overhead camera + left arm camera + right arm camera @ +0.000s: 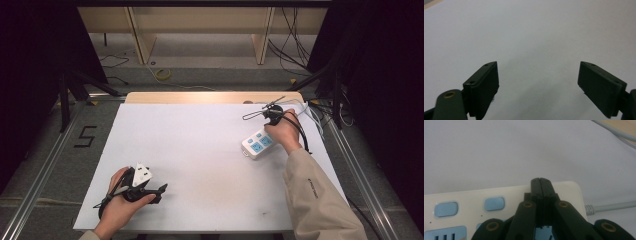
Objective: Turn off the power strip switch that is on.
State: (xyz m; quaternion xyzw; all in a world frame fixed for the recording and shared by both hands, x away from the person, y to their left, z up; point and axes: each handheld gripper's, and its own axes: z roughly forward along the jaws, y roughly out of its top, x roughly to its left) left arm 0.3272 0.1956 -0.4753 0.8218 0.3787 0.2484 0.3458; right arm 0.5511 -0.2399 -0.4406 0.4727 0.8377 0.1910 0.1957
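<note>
White power strip (258, 144) with pale blue sockets lies under the right hand-held gripper (541, 182), jaws together; left hand-held gripper (539, 75) apart.

The power strip (258, 144) is white with pale blue buttons and sockets. It lies on a plain white surface (200, 165). Both tongs are black.

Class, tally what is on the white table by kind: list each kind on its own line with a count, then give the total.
Power strip: 1
Hand-held gripper: 2, left open, right shut over the strip
Total: 3
</note>
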